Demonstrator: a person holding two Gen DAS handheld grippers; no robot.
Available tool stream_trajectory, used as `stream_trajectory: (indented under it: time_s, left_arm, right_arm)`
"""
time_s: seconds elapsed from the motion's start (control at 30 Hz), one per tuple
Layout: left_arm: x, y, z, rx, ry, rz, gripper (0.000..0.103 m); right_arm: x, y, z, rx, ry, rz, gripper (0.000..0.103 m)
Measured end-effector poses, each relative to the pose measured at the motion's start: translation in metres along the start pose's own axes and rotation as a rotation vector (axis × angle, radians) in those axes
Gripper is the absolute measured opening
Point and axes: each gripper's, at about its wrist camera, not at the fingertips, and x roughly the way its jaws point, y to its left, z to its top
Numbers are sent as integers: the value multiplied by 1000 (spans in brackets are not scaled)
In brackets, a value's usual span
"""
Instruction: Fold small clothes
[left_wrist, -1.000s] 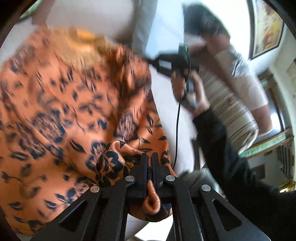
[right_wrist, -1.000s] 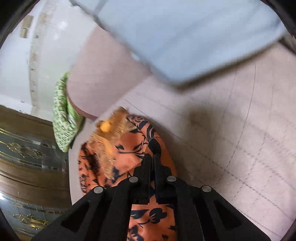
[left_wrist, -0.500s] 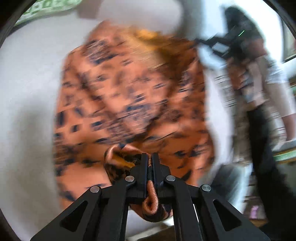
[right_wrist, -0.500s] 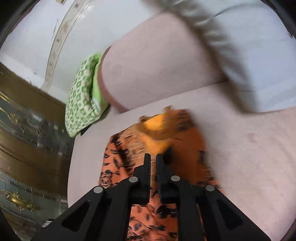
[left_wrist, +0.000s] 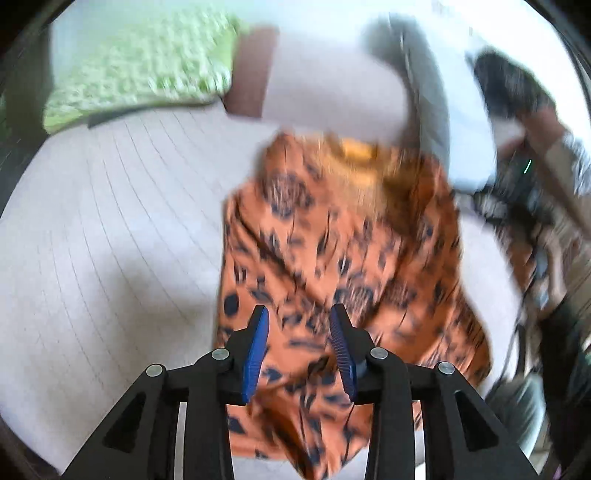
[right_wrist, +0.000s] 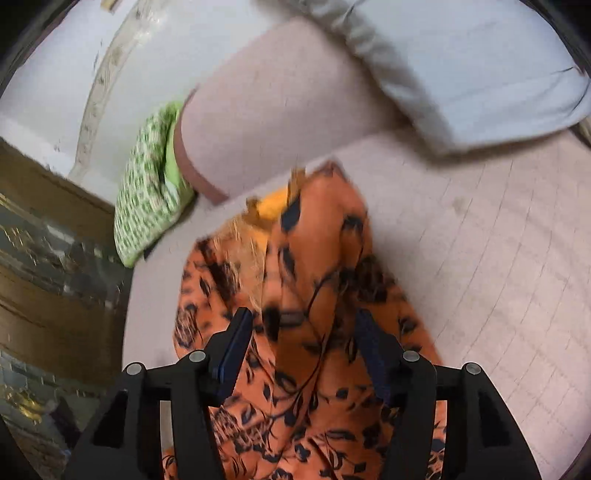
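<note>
An orange garment with dark blue floral print (left_wrist: 343, 258) lies on the pale pink sofa seat (left_wrist: 110, 229), its yellow-lined neck end (left_wrist: 356, 149) toward the backrest. My left gripper (left_wrist: 299, 321) is open above the garment's near end, with nothing between its blue pads. In the right wrist view the same garment (right_wrist: 314, 280) lies folded lengthwise on the seat (right_wrist: 498, 236). My right gripper (right_wrist: 303, 326) is open just above it and holds nothing. The left view is blurred by motion.
A green patterned cushion (right_wrist: 147, 199) leans at the sofa's arm; it also shows in the left wrist view (left_wrist: 140, 70). A pale grey pillow (right_wrist: 461, 66) rests on the backrest. A wooden cabinet (right_wrist: 48, 277) stands at the left. The person's hand with the other gripper (left_wrist: 517, 177) shows at the right.
Both grippers have opened and let go of the garment, which now lies on the seat. Both have drawn back a little from it.
</note>
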Motion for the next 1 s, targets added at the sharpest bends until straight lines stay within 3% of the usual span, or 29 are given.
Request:
stream_trajectory:
  time_s: [0.1,0.13,0.2,0.27,0.33,0.4,0.43,0.47,0.5,0.53,0.57,0.63,0.7,0.77,0.8,0.87,0.93,1.0]
  left_arm:
    - [-3,-19,-11,57,-15,-85,59]
    - [3,-32,-19,96,12,-113,59]
    - [22,-62,-34,190,79,-136,59]
    - [46,-95,-53,295,137,-100,59]
    - [79,-130,-78,448,213,-10,59]
    - [111,-152,-94,528,266,63,58]
    - [125,-160,-101,550,297,82,56]
    - [137,-166,-107,573,330,92,34]
    - [144,-169,-114,613,360,122,2]
    - [149,-170,-110,612,360,138,3]
    - [145,-164,-102,563,360,97,3]
    - [121,-143,-75,414,346,-78,2]
    - [87,-115,-47,292,280,-261,2]
    - [71,-83,-29,181,237,-334,2]
    - [73,-61,-21,98,236,-341,3]
    - [94,-28,-17,-24,297,-299,3]
    - [125,-2,-24,-148,392,-200,3]
    - [143,-2,-29,-158,446,-127,4]
  right_arm:
    - [16,12,-4,-16,32,11,49]
    - [19,16,-2,-12,29,4,40]
    - [22,20,3,3,19,12,38]
    - [26,23,10,5,29,14,39]
    - [29,26,15,-10,36,-19,41]
    - [31,27,19,-23,37,-52,41]
    - [33,28,22,-30,48,-65,34]
    - [32,25,22,-30,54,-73,11]
    - [31,26,23,-28,57,-82,3]
    - [27,26,24,-24,53,-80,4]
    - [22,29,25,-31,44,-65,3]
    - [11,41,29,-62,9,-80,3]
    - [5,51,37,-73,-10,-66,3]
    - [9,57,48,-59,-19,-63,13]
    - [16,58,53,-39,-22,-62,18]
    - [43,61,60,-22,17,-29,54]
    - [61,64,60,-32,44,-45,51]
    - [48,63,56,-49,-4,8,51]
